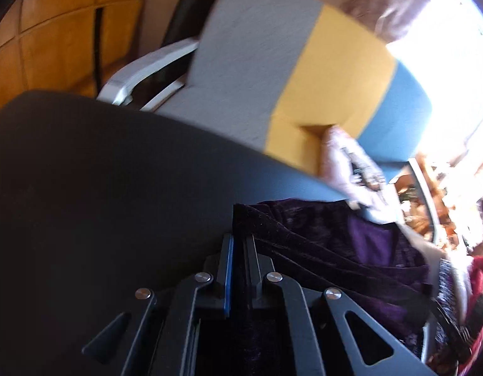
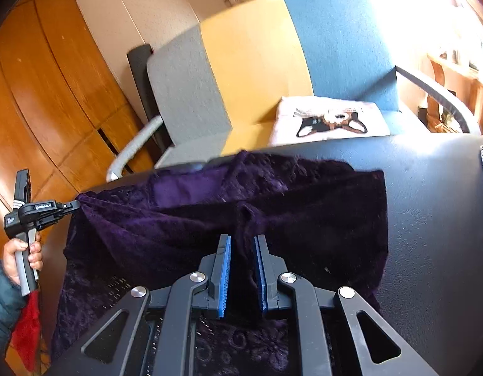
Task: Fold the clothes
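Left claw (image 1: 238, 244) pinching purple garment (image 1: 335, 244), black table (image 1: 100, 172)

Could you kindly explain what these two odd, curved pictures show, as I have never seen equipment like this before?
There is no robot: a person holds a hand-held gripper in each hand. Each picture comes from a wide-angle camera on one gripper, looking along its fingers.

A purple velvet garment lies on a black table. The left gripper pinches its corner; in the right wrist picture the person's hand holds that tool. The right gripper is clamped on a bunched fold mid-garment. Behind is a grey, yellow and blue sofa with a folded dog-print top.
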{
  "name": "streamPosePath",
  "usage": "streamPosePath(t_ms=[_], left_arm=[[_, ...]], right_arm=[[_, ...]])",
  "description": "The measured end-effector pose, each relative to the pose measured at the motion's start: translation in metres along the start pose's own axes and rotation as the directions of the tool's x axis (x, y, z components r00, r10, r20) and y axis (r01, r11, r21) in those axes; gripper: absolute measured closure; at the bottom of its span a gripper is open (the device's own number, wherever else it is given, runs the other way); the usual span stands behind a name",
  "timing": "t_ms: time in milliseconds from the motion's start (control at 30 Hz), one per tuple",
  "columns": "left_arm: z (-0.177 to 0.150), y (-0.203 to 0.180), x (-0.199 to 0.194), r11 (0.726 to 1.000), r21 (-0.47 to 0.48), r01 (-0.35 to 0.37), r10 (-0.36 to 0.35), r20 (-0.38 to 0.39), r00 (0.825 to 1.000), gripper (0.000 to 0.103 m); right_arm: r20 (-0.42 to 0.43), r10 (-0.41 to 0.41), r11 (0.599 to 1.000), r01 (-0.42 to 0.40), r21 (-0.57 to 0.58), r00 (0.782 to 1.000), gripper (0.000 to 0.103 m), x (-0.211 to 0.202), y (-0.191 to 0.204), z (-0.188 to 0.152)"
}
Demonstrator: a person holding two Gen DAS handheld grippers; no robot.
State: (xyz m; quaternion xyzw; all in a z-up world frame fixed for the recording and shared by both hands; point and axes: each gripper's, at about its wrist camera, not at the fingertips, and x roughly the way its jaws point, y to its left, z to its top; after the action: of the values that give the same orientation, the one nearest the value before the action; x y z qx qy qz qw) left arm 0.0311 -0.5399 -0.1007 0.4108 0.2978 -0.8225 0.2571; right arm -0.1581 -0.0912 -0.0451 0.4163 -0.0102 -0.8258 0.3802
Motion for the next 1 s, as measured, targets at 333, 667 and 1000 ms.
streamPosePath(t_ms=[333, 667, 1000], left_arm=[[-0.038, -0.008, -0.039, 0.993, 0.044, 0.111, -0.115, 0.109, 0.987, 0.08], [-0.098, -0.05, 0.003, 0.94, 0.338, 0.056, -0.047, -0.035, 0.998, 0.08], [-0.137, -0.045, -0.004, 0.929, 0.37, -0.009, -0.025, 0.086, 0.996, 0.079]], right_arm=[[-0.016, 0.115, 0.981, -0.111, 0.158, 0.993, 0.053, 0.006, -0.028, -0.001], [-0.065, -0.095, 0.992, 0.089, -0.086, 0.993, 0.089, 0.031, 0.003, 0.009], [-0.002, -0.237, 0.959, 0.234, -0.162, 0.971, 0.092, 0.045, -0.012, 0.004]])
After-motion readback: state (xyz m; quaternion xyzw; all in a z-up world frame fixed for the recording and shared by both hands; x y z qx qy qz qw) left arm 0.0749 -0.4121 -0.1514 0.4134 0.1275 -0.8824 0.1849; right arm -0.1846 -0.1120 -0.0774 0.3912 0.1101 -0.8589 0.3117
